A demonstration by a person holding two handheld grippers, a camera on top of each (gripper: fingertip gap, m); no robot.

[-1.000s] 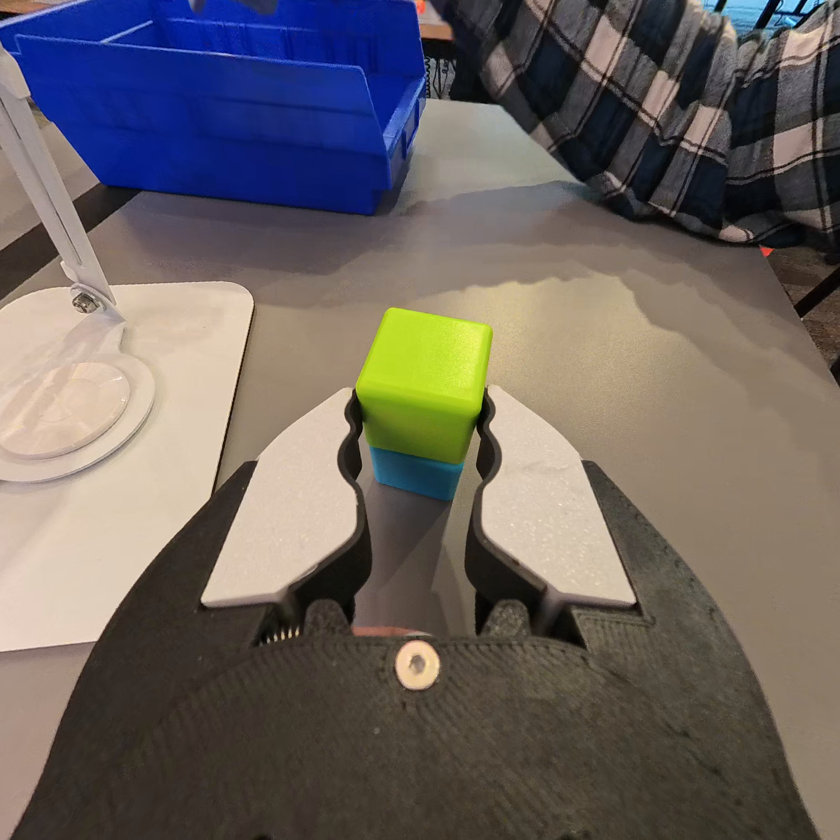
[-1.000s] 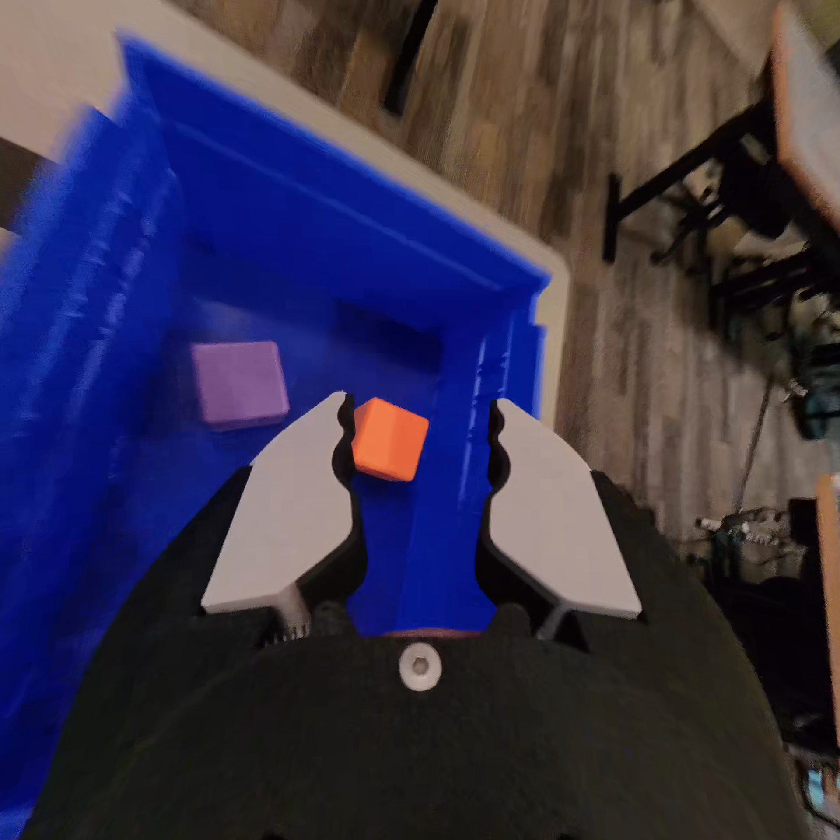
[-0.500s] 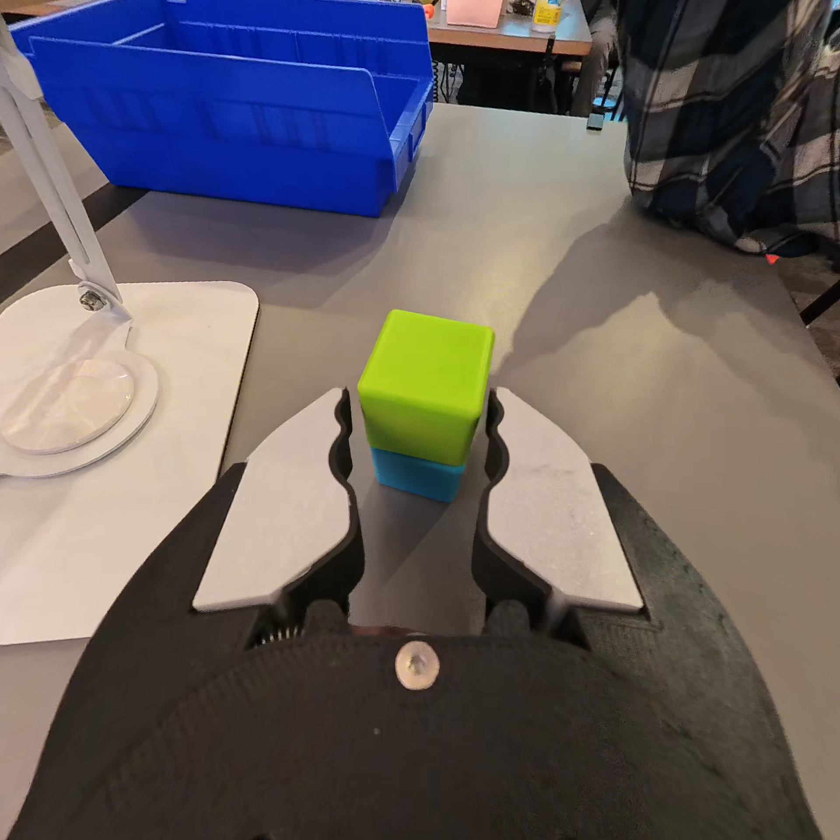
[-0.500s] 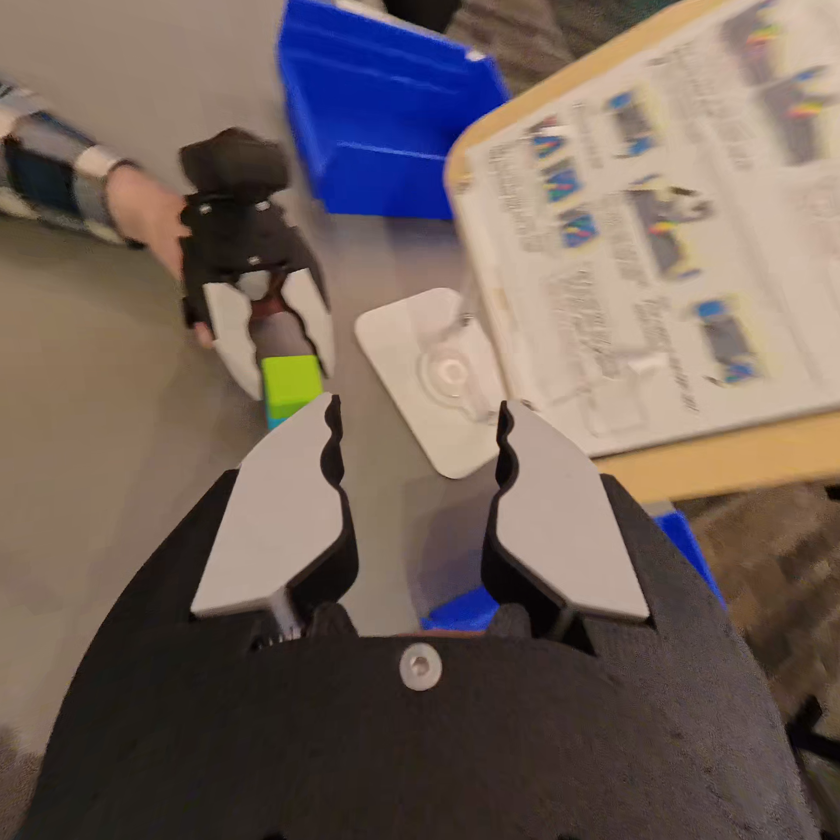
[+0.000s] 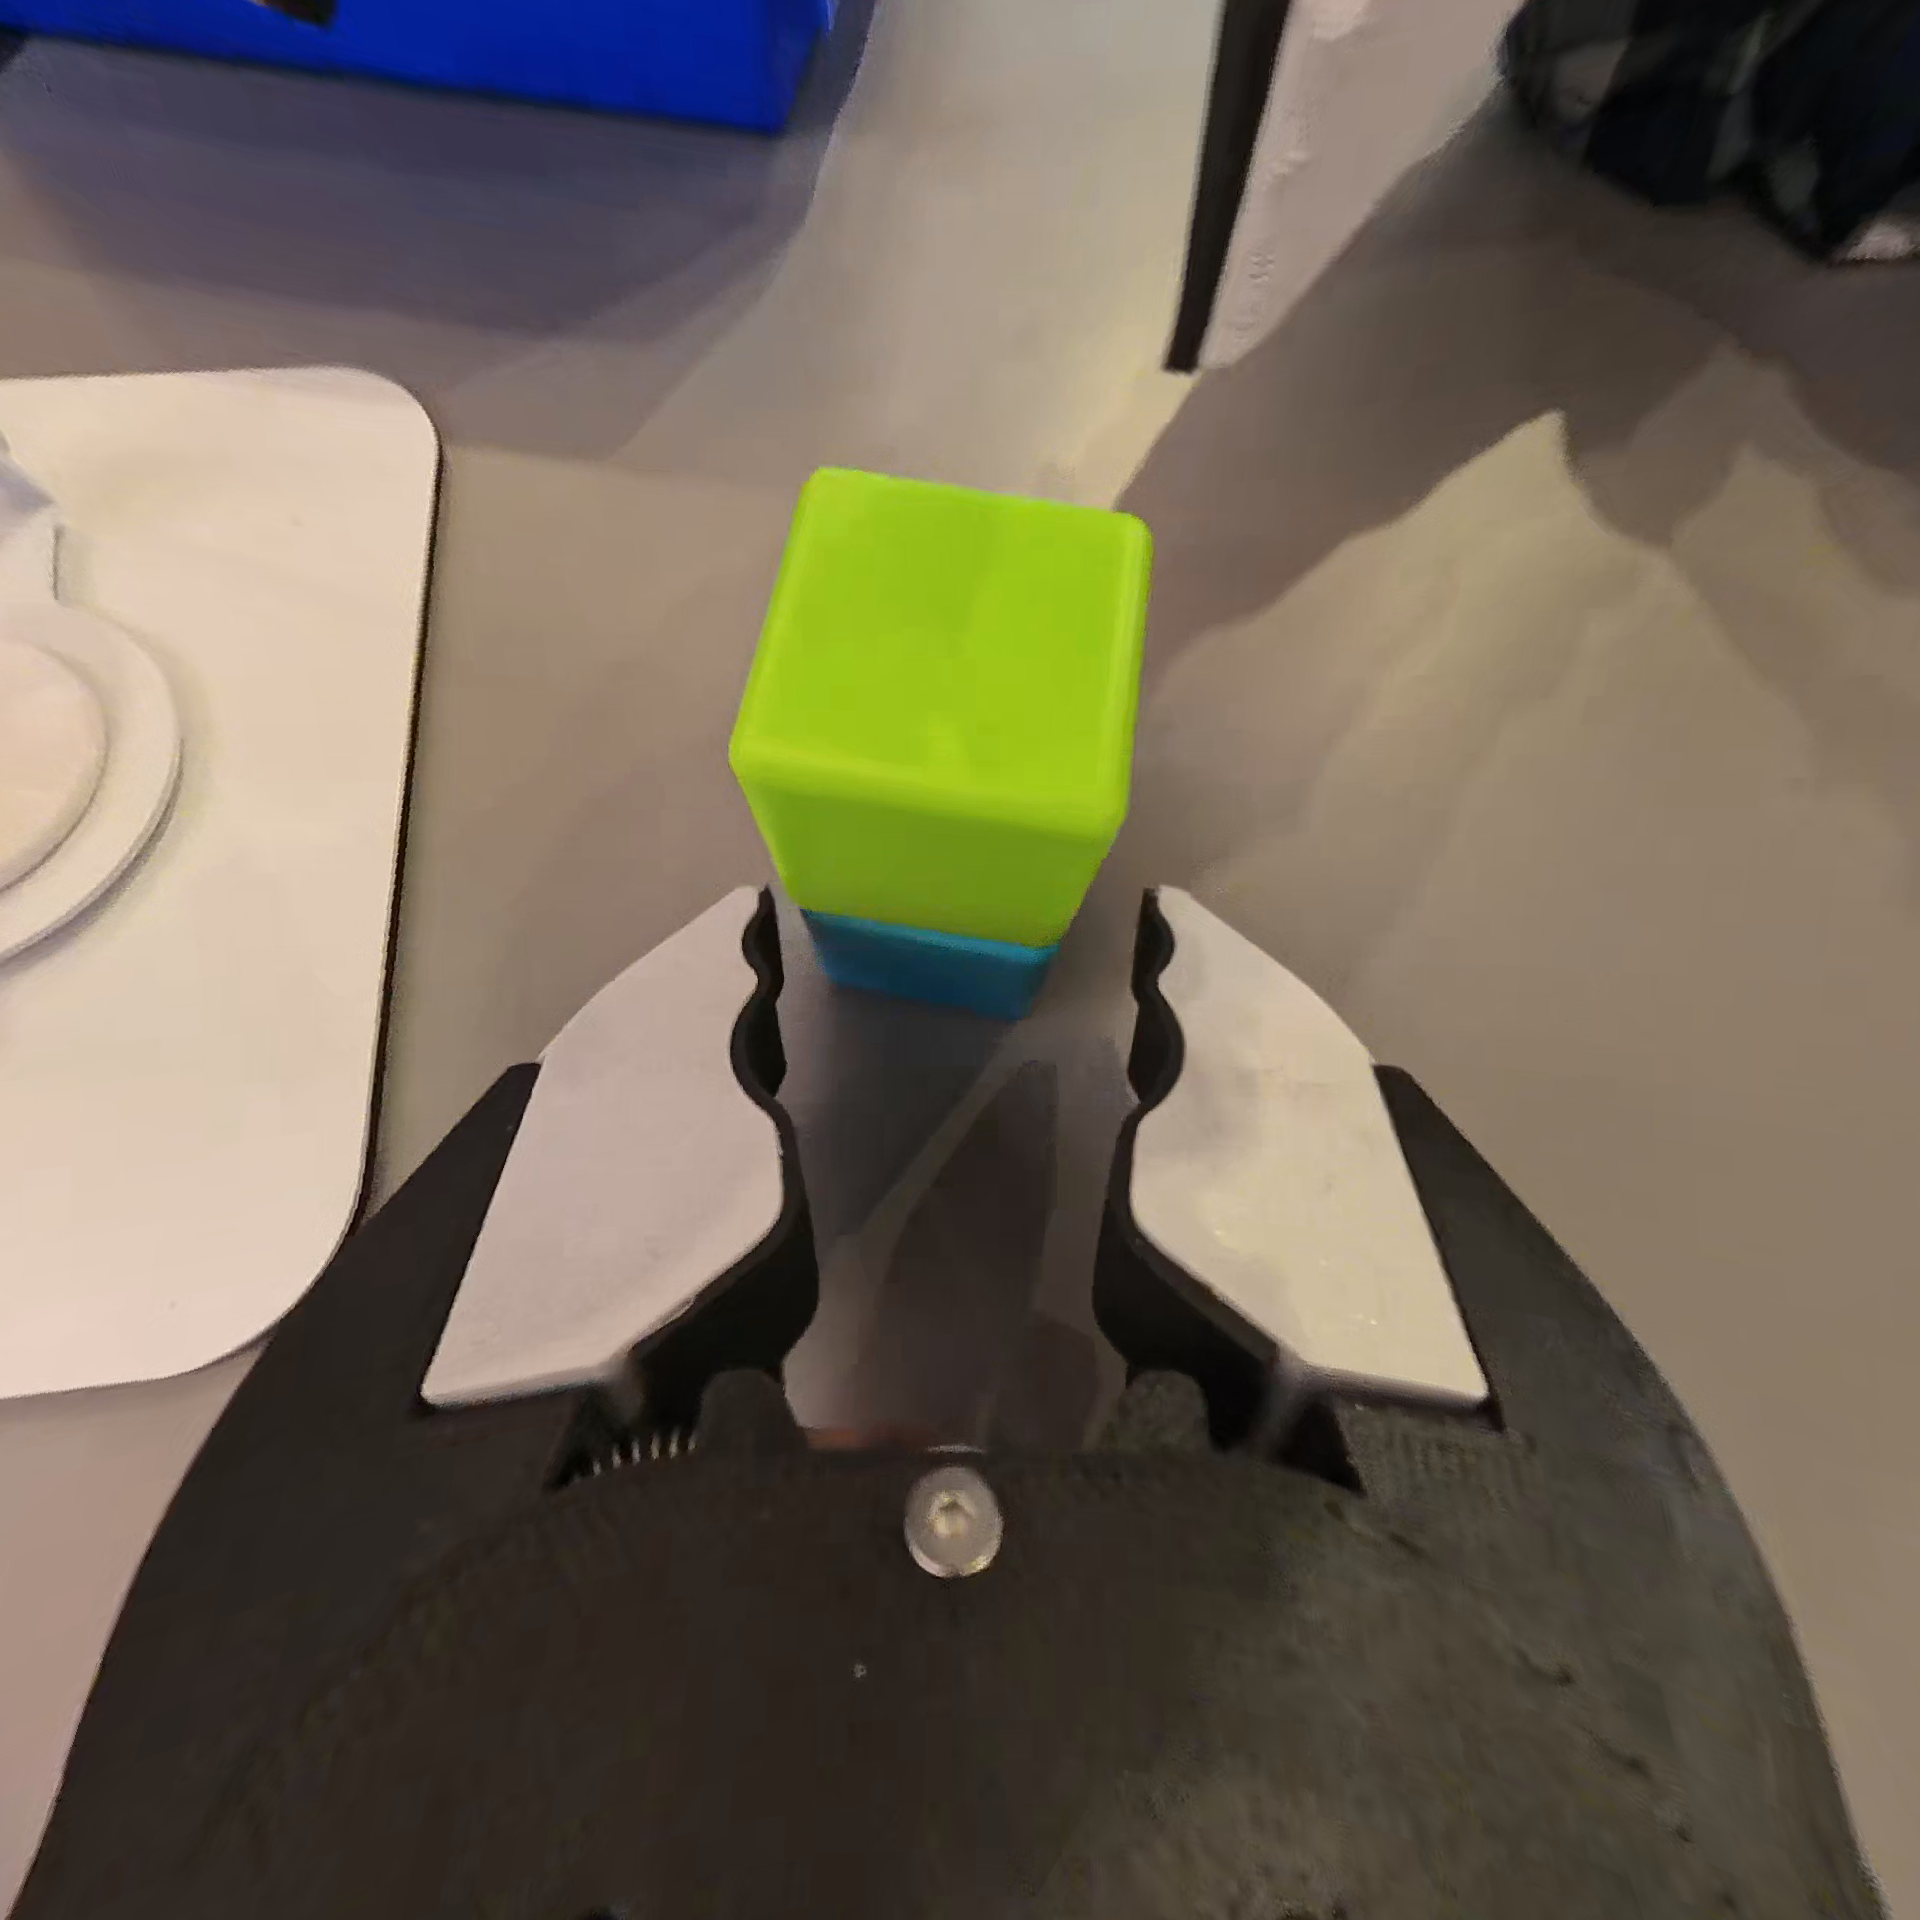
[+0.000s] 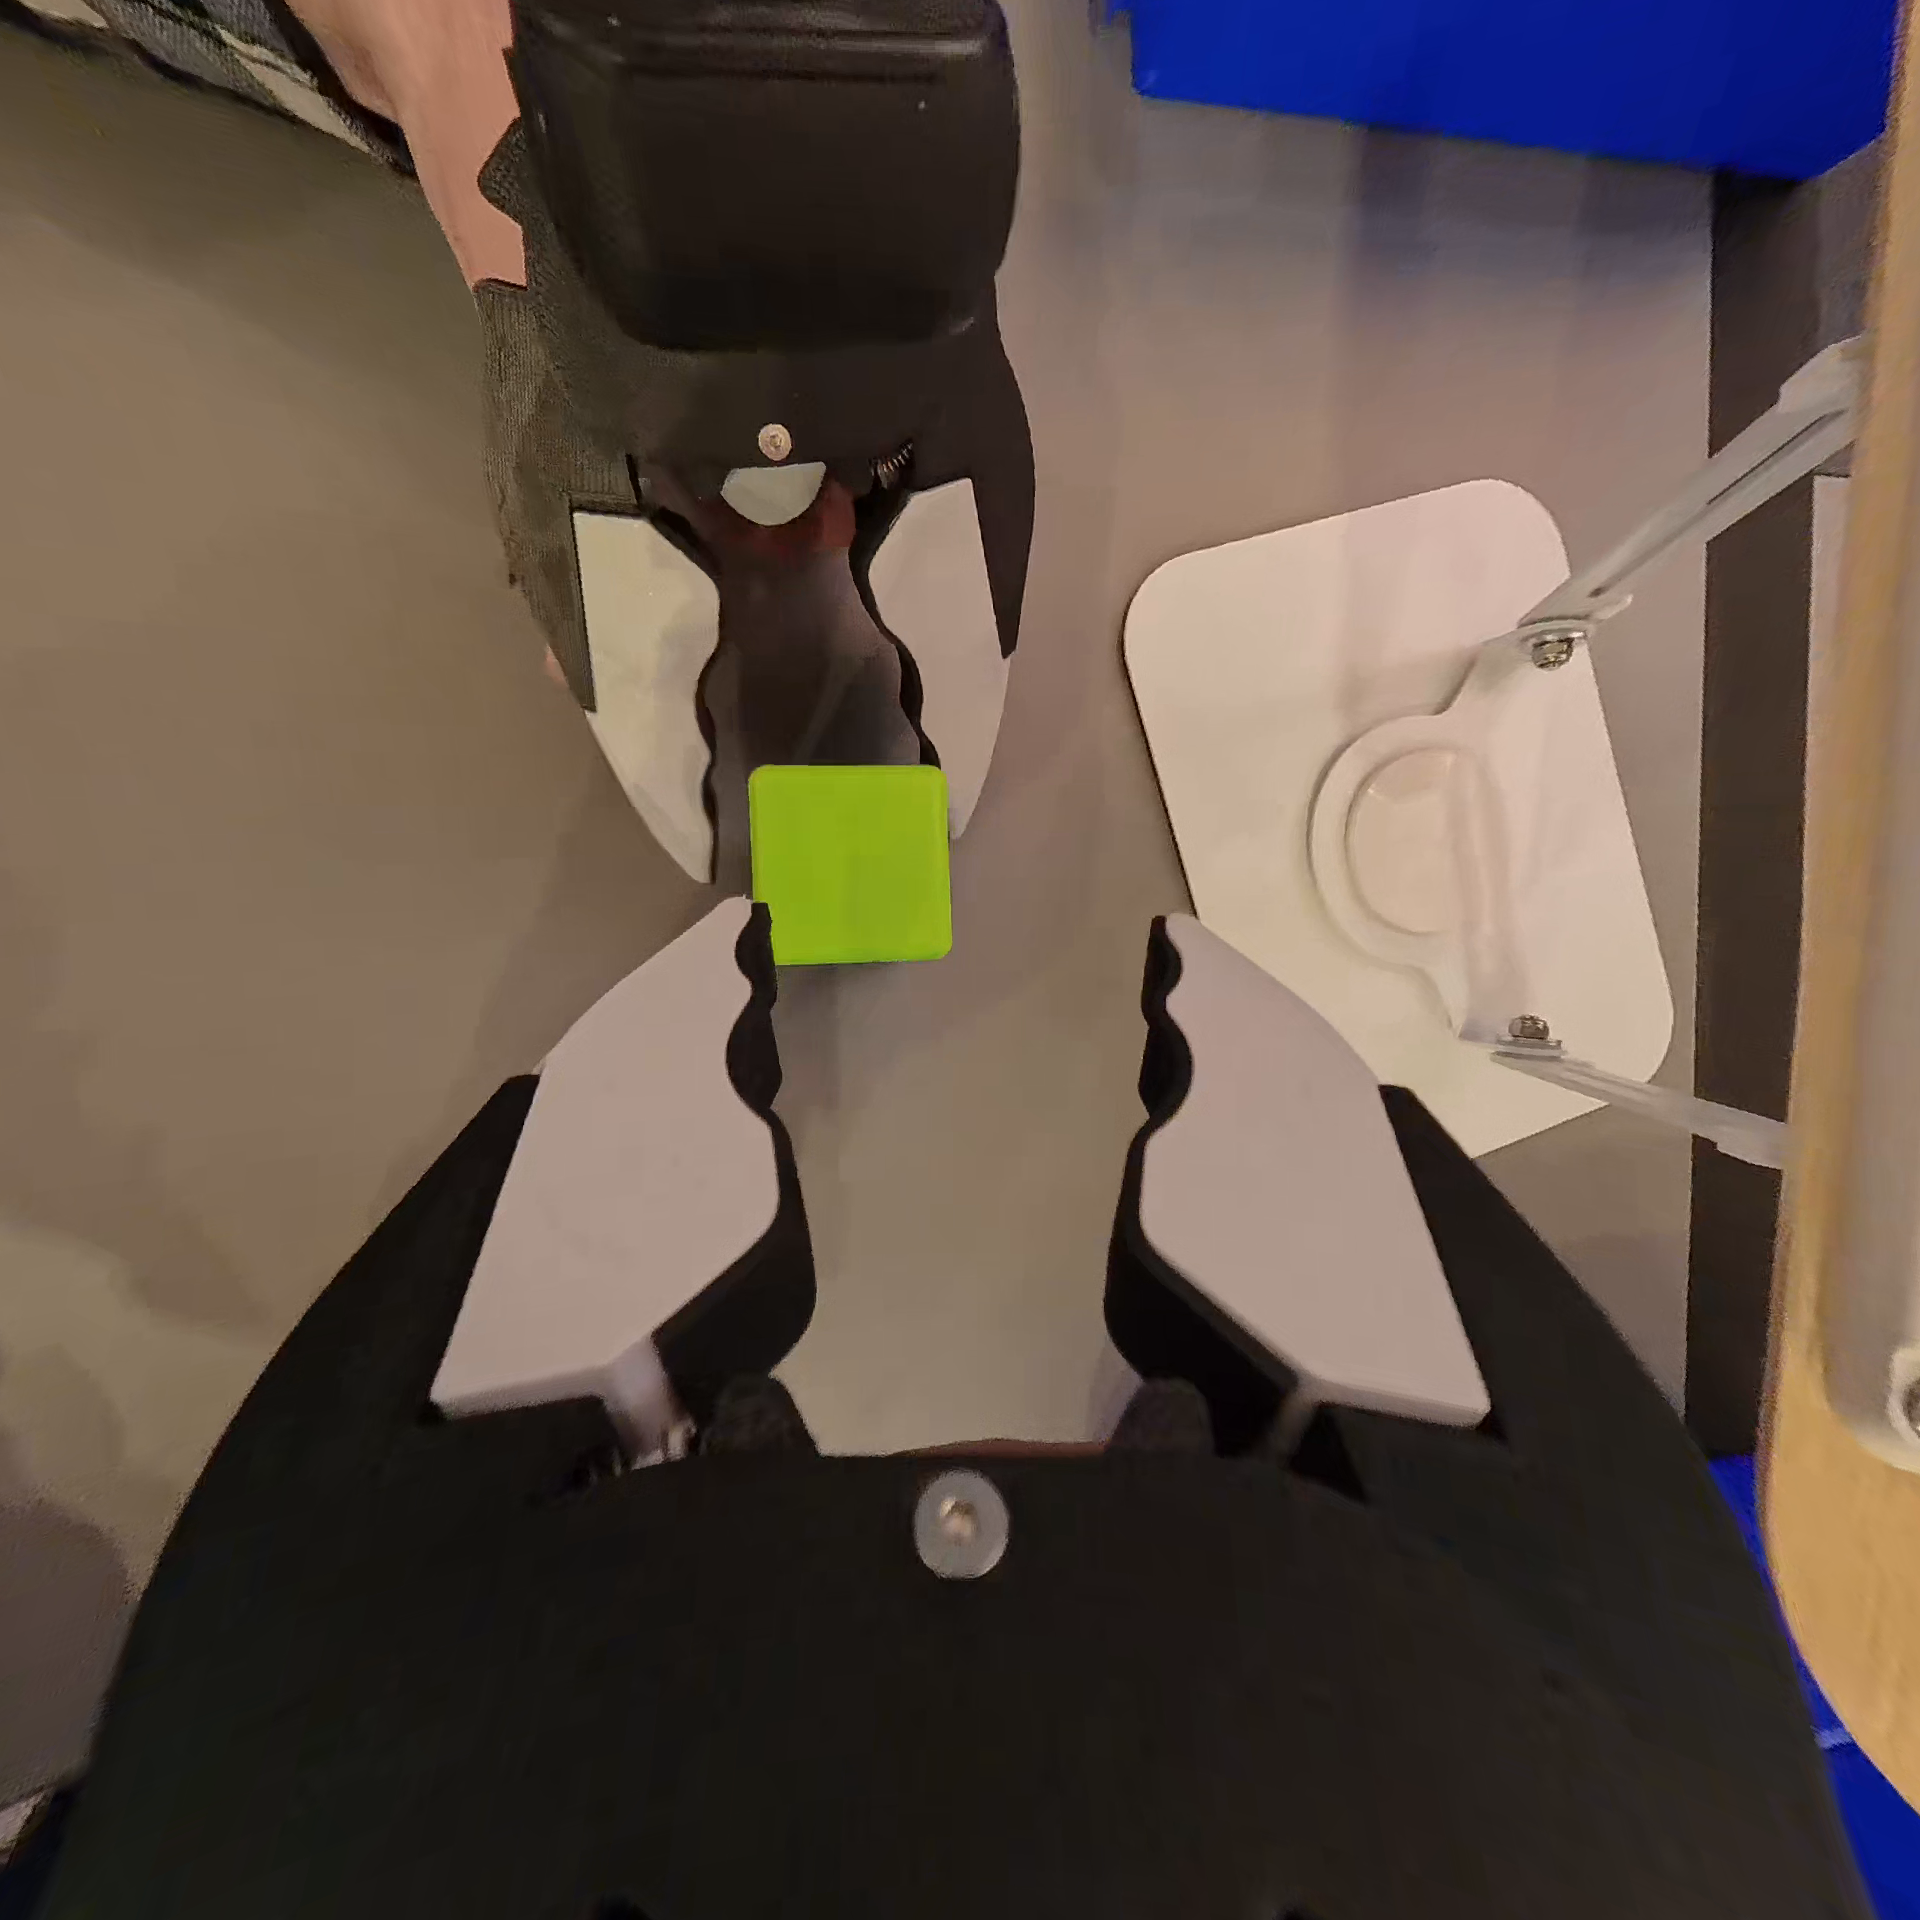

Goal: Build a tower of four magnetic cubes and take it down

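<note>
A lime green cube (image 5: 940, 696) sits stacked on a light blue cube (image 5: 930, 971) on the grey table (image 5: 1455, 831). My left gripper (image 5: 951, 914) is open and empty, its fingertips just short of the stack on either side. In the right wrist view I look straight down on the green cube (image 6: 852, 868). My right gripper (image 6: 956, 925) is open and empty above the stack. The left gripper (image 6: 831, 821) faces it from the far side, held by a hand. The blue cube is hidden under the green one in this view.
A white stand base (image 5: 197, 852) lies left of the stack, also in the right wrist view (image 6: 1403, 790) with clear struts. A blue bin (image 5: 416, 52) stands at the back left. A wooden board (image 6: 1860, 935) fills the right edge. Across from one pair of fingers to the other is roughly 9 cm.
My left gripper has opened, let go of the green cube and drawn back and up. My right gripper has left the blue bin empty and swung over to above the stack.
</note>
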